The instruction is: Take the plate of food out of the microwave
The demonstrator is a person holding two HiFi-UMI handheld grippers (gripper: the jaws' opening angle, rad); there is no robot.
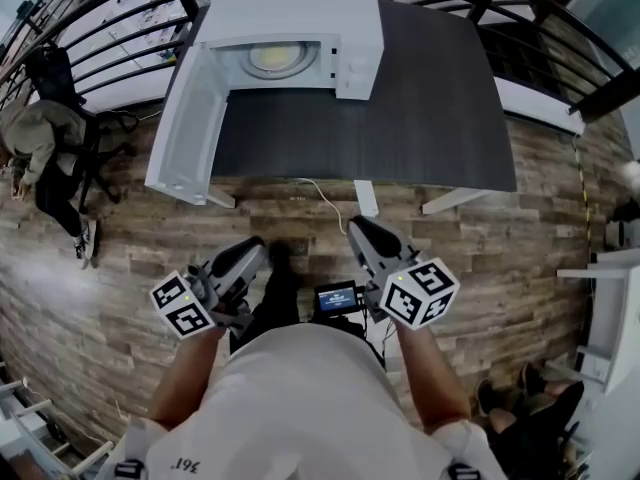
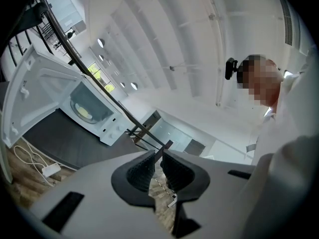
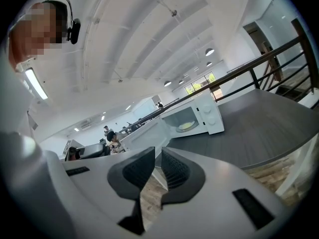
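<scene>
Tally across the head view, top to bottom.

One microwave (image 1: 290,13) at upper centre, with one door (image 1: 185,133) swung open to the left and one plate of food (image 1: 272,58) inside. One dark table (image 1: 440,118) beneath it. One white cable (image 1: 322,196) trailing off the table's near edge at centre. Two grippers at lower centre: left gripper (image 1: 250,251) and right gripper (image 1: 360,231). Two marker cubes, one per gripper: left cube (image 1: 183,304), right cube (image 1: 420,292). One small screen (image 1: 337,297) between the cubes. One seated person (image 1: 35,143) at the left edge.
</scene>
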